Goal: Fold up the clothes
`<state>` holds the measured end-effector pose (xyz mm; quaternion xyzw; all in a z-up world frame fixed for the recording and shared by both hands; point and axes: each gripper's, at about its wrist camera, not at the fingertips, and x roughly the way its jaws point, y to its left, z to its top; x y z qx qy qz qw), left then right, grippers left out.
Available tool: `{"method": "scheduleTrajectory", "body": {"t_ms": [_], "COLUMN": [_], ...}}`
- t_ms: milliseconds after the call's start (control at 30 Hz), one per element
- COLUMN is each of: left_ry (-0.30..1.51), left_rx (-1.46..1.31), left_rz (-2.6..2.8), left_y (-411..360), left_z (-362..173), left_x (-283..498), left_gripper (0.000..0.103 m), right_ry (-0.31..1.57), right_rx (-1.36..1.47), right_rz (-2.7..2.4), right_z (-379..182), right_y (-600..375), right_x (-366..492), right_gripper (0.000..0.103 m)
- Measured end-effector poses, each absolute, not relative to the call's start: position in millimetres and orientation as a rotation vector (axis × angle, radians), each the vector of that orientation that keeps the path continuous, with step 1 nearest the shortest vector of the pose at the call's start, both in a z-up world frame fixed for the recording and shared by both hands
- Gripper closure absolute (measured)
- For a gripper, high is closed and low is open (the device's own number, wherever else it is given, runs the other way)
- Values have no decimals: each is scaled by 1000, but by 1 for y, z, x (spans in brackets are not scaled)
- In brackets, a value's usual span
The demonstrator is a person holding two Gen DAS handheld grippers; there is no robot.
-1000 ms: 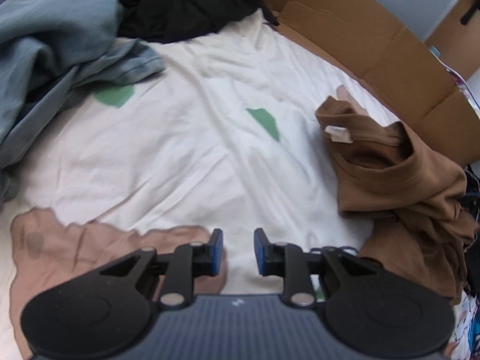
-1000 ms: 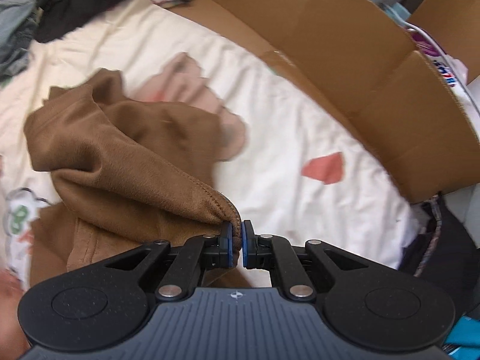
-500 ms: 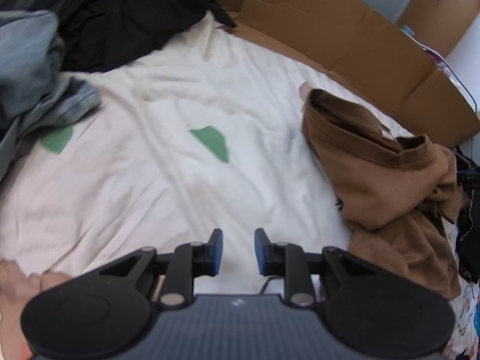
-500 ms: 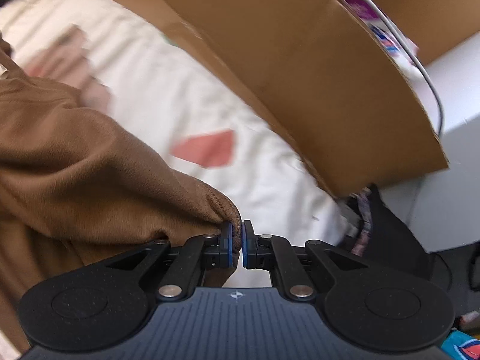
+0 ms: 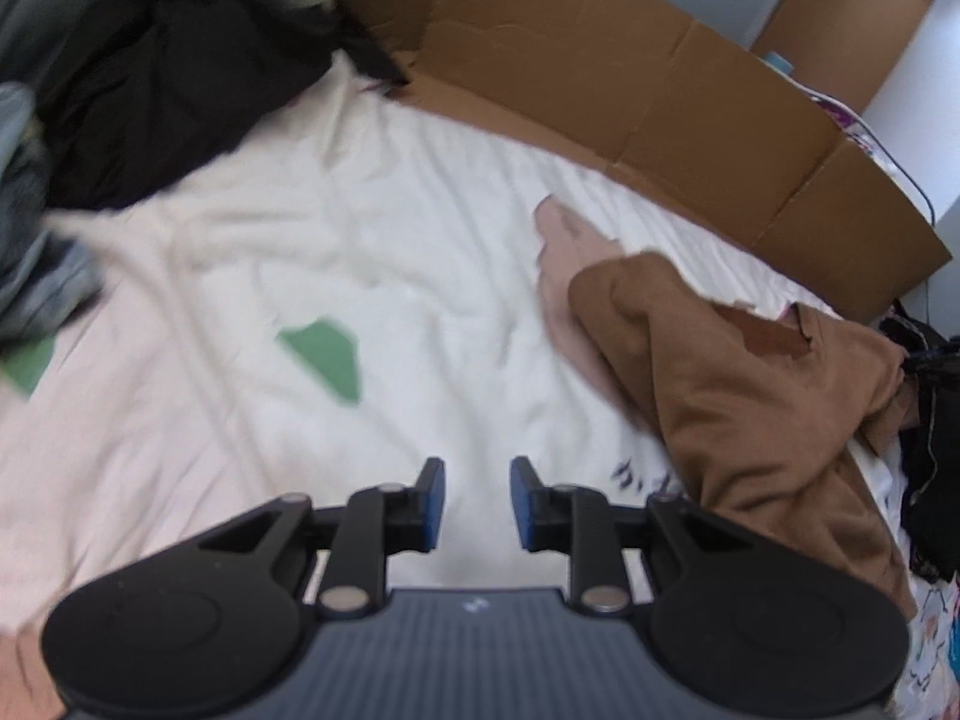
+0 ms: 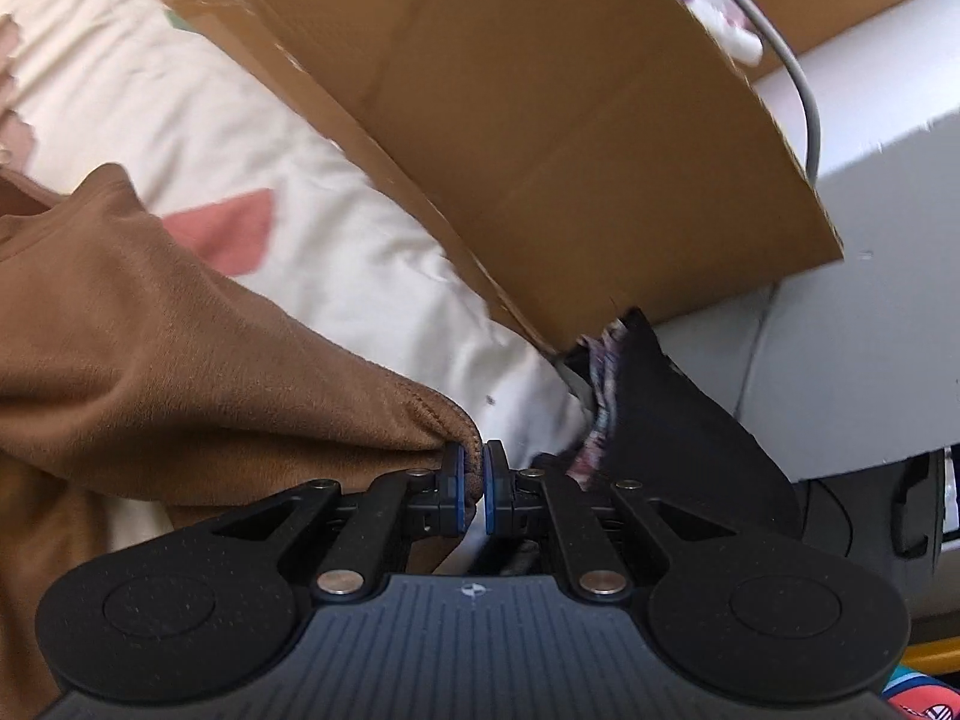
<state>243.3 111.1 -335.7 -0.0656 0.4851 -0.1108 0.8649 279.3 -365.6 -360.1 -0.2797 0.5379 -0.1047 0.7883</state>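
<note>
The right gripper (image 6: 472, 468) pinches the brown shirt (image 6: 150, 348) by its hem near the cardboard (image 6: 540, 120). The left gripper (image 5: 477, 501) is open and empty; next it should grab another corner to spread the shirt flat.

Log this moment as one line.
task: fold clothes | right gripper: shut on brown fleece garment hem | left gripper: open, empty, over white bedsheet

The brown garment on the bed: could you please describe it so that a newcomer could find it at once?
Look at the white sheet beside the tall cardboard wall. At its right side lies a crumpled brown garment, its hem pinched in the right gripper. The other clothes, piled at the far left corner, are black or grey-blue.
</note>
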Motion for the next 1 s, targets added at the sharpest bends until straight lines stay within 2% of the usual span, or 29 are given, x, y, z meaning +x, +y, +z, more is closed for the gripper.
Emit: {"method": "scheduleTrajectory", "body": {"t_ms": [333, 467, 500, 600, 633, 900, 967, 1000], "left_ry": [1010, 1019, 1022, 1027, 1028, 1092, 1113, 1123], "left_rx": [-51, -51, -56, -72, -70, -63, -81, -96], "left_rz": [-351, -378, -383, -396, -398, -405, -402, -402], "left_y": [68, 52, 48, 38, 35, 16, 14, 13], "left_z": [-357, -367, -369, -373, -374, -384, -387, -388], "left_x": [292, 306, 310, 317, 318, 336, 341, 343], "left_gripper": [77, 69, 68, 62, 60, 53, 54, 55], "right_ry": [1195, 1206, 1195, 1149, 1130, 1019, 969, 941], "right_rx": [-618, -535, -507, -432, -410, -241, -180, -130], "right_rz": [-305, -282, -280, -252, -236, -141, -131, -138], "right_z": [-384, -384, -379, -357, -349, -306, -301, -301], "right_y": [-388, -385, -385, -383, -380, -355, -350, -347], "right_x": [289, 286, 283, 270, 263, 204, 183, 171], "right_gripper": [99, 97, 95, 77, 75, 71, 67, 63]}}
